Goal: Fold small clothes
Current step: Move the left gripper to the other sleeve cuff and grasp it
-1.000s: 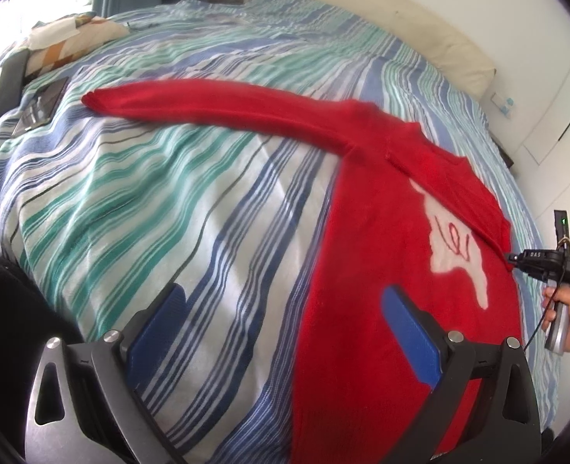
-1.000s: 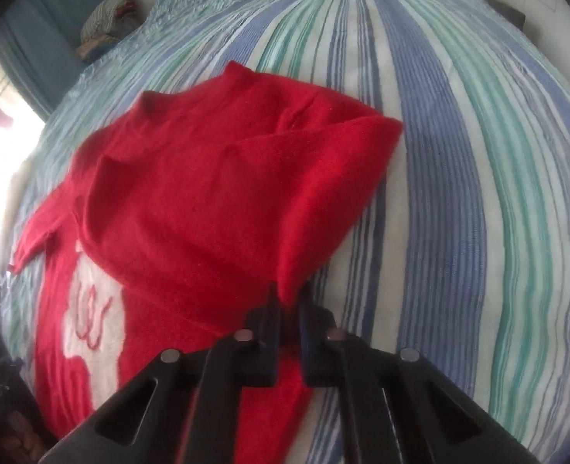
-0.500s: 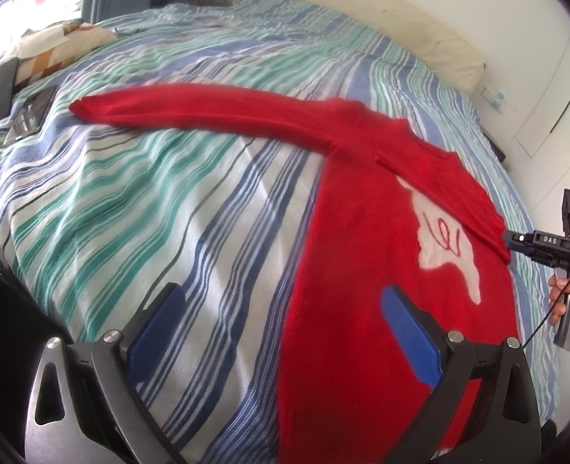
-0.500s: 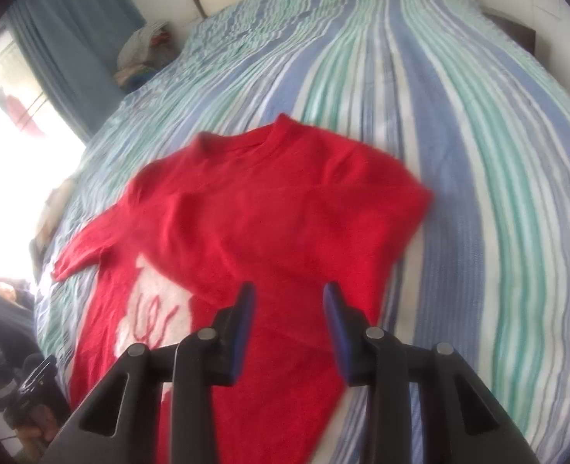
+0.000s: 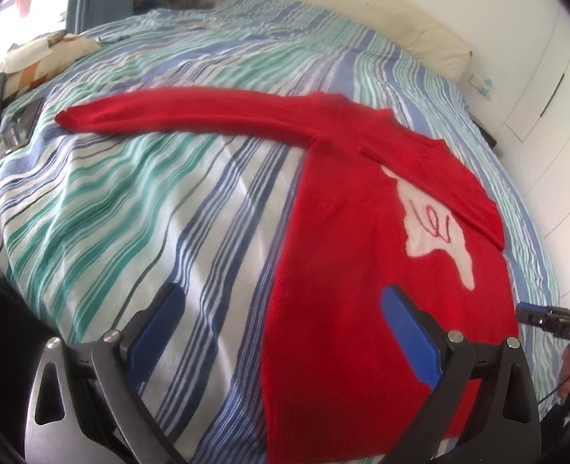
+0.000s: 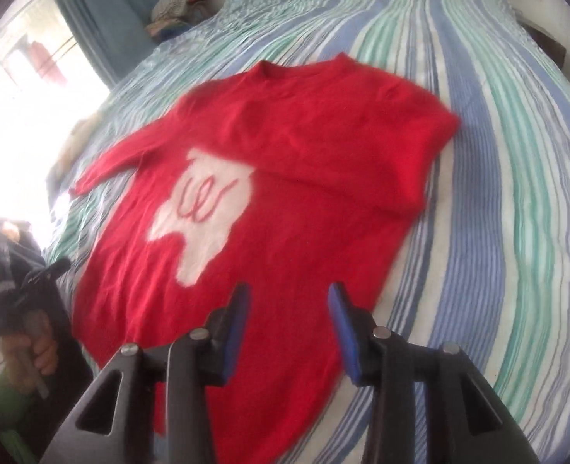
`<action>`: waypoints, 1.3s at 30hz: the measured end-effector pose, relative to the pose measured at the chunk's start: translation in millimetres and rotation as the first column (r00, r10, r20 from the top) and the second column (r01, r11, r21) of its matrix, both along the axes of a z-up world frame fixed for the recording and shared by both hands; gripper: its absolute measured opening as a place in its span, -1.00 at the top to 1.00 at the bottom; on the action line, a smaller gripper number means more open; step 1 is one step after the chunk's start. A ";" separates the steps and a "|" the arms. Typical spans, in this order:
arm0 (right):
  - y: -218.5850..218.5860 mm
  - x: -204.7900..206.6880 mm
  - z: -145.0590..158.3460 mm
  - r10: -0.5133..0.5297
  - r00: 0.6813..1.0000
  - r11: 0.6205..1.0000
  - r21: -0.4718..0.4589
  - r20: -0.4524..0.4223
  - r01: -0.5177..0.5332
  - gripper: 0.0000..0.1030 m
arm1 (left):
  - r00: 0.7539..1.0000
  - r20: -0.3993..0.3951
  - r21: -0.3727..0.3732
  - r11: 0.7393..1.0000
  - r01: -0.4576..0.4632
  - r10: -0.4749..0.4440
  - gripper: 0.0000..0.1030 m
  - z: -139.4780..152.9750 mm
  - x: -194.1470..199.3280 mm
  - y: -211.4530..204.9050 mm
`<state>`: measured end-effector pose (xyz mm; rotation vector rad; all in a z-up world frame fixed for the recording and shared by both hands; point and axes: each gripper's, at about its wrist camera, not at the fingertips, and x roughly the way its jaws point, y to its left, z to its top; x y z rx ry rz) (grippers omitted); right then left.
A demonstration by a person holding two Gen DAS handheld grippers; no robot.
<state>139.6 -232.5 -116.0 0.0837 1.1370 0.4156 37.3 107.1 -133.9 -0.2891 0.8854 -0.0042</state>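
A red sweater point(image 5: 347, 255) with a white motif point(image 5: 436, 228) on its chest is lying flat on a bed covered by a blue, green and white striped sheet point(image 5: 138, 208). In the left wrist view the body of the garment is occupying the right half of the bed, and one long sleeve point(image 5: 184, 114) is stretching out straight to the left across the stripes. The other sleeve point(image 6: 347, 147) is lying folded across the upper chest, its edge partly covering the top of the motif. The neckline point(image 6: 300, 67) is pointing toward the far end of the bed.

The left gripper point(image 5: 285, 332) is hovering over the near edge of the sweater with its blue-padded jaws spread wide and gripping nothing; one pad is sitting over the sheet, the other over the red fabric. The right gripper point(image 6: 289, 328) is hanging above the near hem area of the sweater, its jaws likewise parted and empty. This view is slightly blurred.

A cream headboard cushion point(image 5: 381, 19) is running along the far edge of the bed. A patterned pillow point(image 5: 41, 58) and a dark flat device point(image 5: 20, 125) are resting at the far left. A pile of folded clothes point(image 6: 176, 7) is sitting by the blue curtain point(image 6: 111, 11).
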 end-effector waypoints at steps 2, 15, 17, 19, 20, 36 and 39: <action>9.3 -33.5 -21.4 0.039 0.998 0.999 -0.014 -0.052 -0.040 0.18 | 0.998 -0.015 0.040 0.998 0.055 -0.055 -0.97 -3.0 -1.2 -11.8; 25.7 -160.6 -9.2 -0.136 0.959 0.983 -0.084 0.247 0.161 -0.23 | 0.940 -0.155 0.211 0.920 0.331 -0.303 -0.98 -32.7 -10.4 -81.3; 31.1 -166.4 -15.5 -0.162 0.944 0.977 -0.089 0.286 0.195 -0.24 | 0.931 -0.189 0.244 0.903 0.354 -0.314 -0.99 -42.1 -10.0 -84.7; 34.9 -167.1 -28.7 -0.182 0.946 0.973 -0.088 0.267 0.212 -0.24 | 0.930 -0.185 0.256 0.898 0.359 -0.319 -0.99 -43.1 -11.7 -85.8; 34.0 -165.3 -32.2 -0.180 0.952 0.974 -0.091 0.249 0.208 -0.23 | 0.930 -0.185 0.253 0.899 0.358 -0.318 -0.99 -42.9 -11.8 -85.3; 35.5 -174.3 -26.2 -0.160 0.939 0.977 -0.089 0.305 0.195 -0.24 | 0.929 -0.184 0.173 0.920 0.352 -0.321 -0.97 -17.2 -14.0 -68.7; 36.4 -173.4 -24.4 -0.158 0.935 0.976 -0.091 0.318 0.196 -0.24 | 0.942 -0.130 0.134 0.935 0.327 -0.311 -0.97 7.3 -0.8 -42.8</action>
